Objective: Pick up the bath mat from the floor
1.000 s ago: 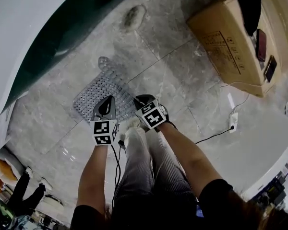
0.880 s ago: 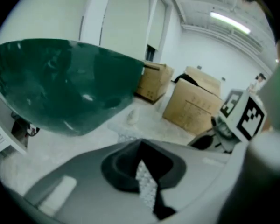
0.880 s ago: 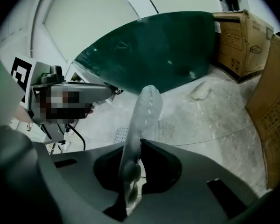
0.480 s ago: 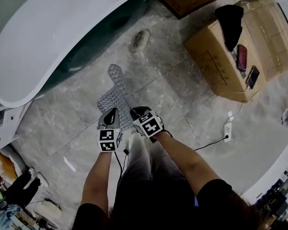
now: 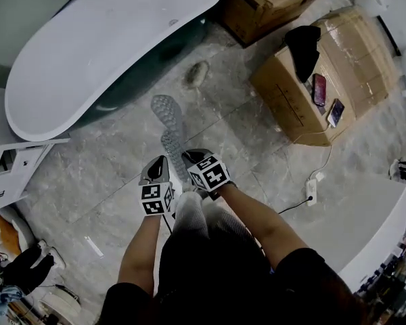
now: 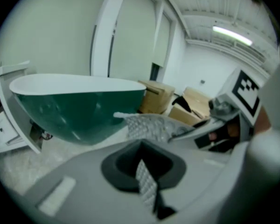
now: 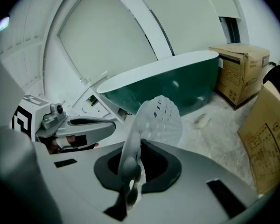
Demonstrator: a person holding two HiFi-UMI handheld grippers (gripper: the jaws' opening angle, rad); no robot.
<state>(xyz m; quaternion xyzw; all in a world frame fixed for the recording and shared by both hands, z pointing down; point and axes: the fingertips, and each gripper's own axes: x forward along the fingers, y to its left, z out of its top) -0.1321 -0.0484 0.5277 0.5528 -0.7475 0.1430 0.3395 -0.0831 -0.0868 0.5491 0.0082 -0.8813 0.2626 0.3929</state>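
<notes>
The left gripper (image 5: 158,162) was clamped on one edge of the bath mat (image 5: 168,122), with the mat's textured strip pinched between its closed jaws. The right gripper (image 5: 190,157) was clenched on the same edge just beside it, and the clear mat stood up out of its jaws. The mat extended from both grippers toward the bathtub (image 5: 108,53), above the floor (image 5: 243,137). Contact between its far end and the floor could not be determined.
</notes>
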